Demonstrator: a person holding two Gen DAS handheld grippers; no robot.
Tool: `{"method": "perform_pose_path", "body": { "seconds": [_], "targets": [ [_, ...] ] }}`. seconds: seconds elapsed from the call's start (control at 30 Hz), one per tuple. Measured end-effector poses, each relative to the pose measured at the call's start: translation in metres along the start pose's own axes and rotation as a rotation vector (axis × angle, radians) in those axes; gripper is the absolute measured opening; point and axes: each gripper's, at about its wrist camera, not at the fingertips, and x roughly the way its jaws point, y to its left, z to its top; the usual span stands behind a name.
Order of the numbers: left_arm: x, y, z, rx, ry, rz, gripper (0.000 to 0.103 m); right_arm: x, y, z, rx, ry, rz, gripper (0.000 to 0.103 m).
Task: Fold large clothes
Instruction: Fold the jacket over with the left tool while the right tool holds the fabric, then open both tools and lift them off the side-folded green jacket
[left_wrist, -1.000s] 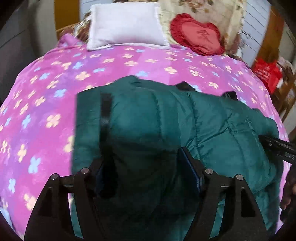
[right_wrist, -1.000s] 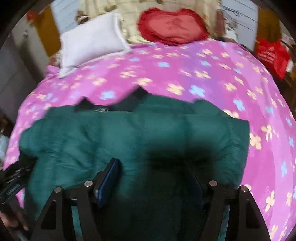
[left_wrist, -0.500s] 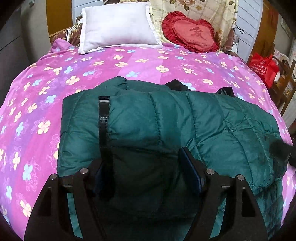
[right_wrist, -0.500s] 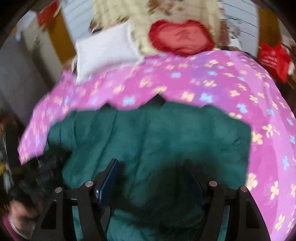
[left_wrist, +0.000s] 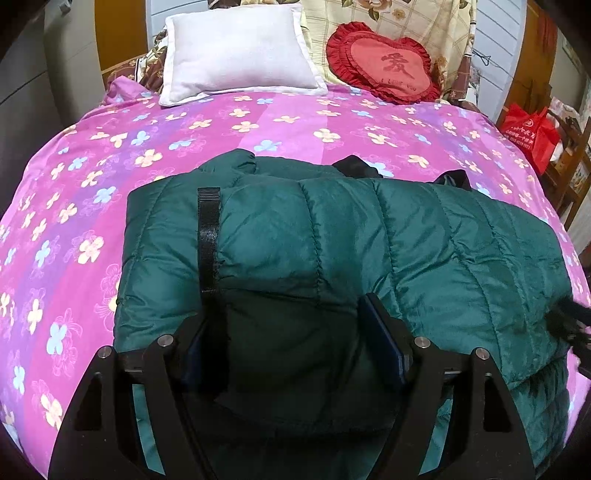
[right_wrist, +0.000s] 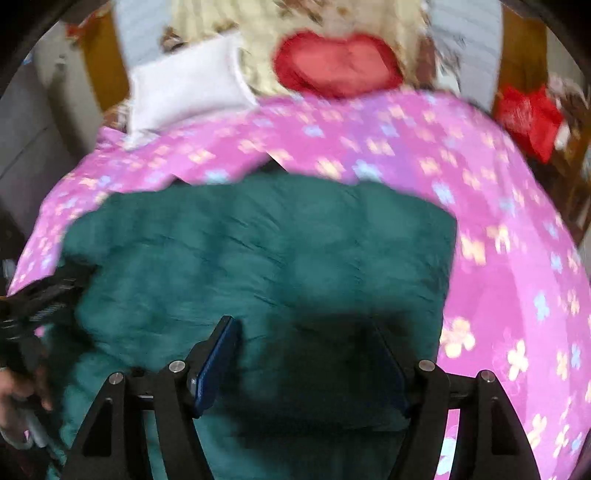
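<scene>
Left wrist: both grippers' fingers (left_wrist: 380, 343) spread over green jacket (left_wrist: 369, 251) on bed (left_wrist: 258, 122).

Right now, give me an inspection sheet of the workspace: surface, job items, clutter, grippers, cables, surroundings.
Surface: bed under a pink flowered cover.
Job's things: green quilted jacket lying folded on the cover, with a black strap along its left part.
Clutter: white pillow and red heart cushion at the head of the bed, apart from the jacket.
Grippers: left gripper over the jacket's near edge, jaws apart with fabric between them; right gripper likewise over the jacket, jaws apart. That view is blurred.
Cables: nothing seen.
Surroundings: red bag on wooden furniture to the right of the bed; grey panels on the left.
</scene>
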Motion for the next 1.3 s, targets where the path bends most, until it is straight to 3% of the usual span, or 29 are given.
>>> {"method": "perform_pose_path", "body": {
  "seconds": [0.07, 0.17, 0.27, 0.33, 0.43, 0.53, 0.7, 0.9, 1.3],
  "targets": [
    [0.001, -0.003, -0.001, 0.005, -0.006, 0.006, 0.078, 0.011, -0.013, -0.002, 0.045, 0.012, 0.067, 0.070],
    [0.000, -0.005, -0.002, 0.021, -0.012, 0.024, 0.078, 0.000, -0.008, 0.001, 0.022, 0.013, 0.051, 0.069],
    [-0.008, 0.001, -0.001, 0.004, 0.005, 0.011, 0.078, -0.025, -0.006, -0.001, 0.013, -0.050, 0.052, 0.069],
    [-0.015, 0.006, -0.003, -0.021, -0.004, 0.004, 0.078, -0.032, -0.002, -0.004, -0.007, -0.077, 0.026, 0.069],
    [-0.018, 0.009, -0.008, -0.030, -0.014, 0.008, 0.078, -0.001, 0.002, -0.011, -0.024, 0.012, -0.033, 0.070],
    [-0.031, 0.011, -0.013, -0.022, -0.023, 0.015, 0.078, 0.001, 0.011, -0.010, -0.060, -0.002, -0.065, 0.069],
    [-0.064, 0.016, -0.027, 0.042, -0.069, 0.049, 0.078, -0.037, 0.017, -0.013, -0.031, -0.048, 0.007, 0.069],
    [-0.098, 0.033, -0.055, 0.081, -0.085, 0.083, 0.078, -0.059, 0.015, -0.042, 0.023, 0.012, 0.045, 0.070],
    [-0.142, 0.064, -0.123, 0.044, -0.058, 0.101, 0.078, -0.088, -0.011, -0.112, 0.090, 0.030, 0.021, 0.070]
  ]
}}
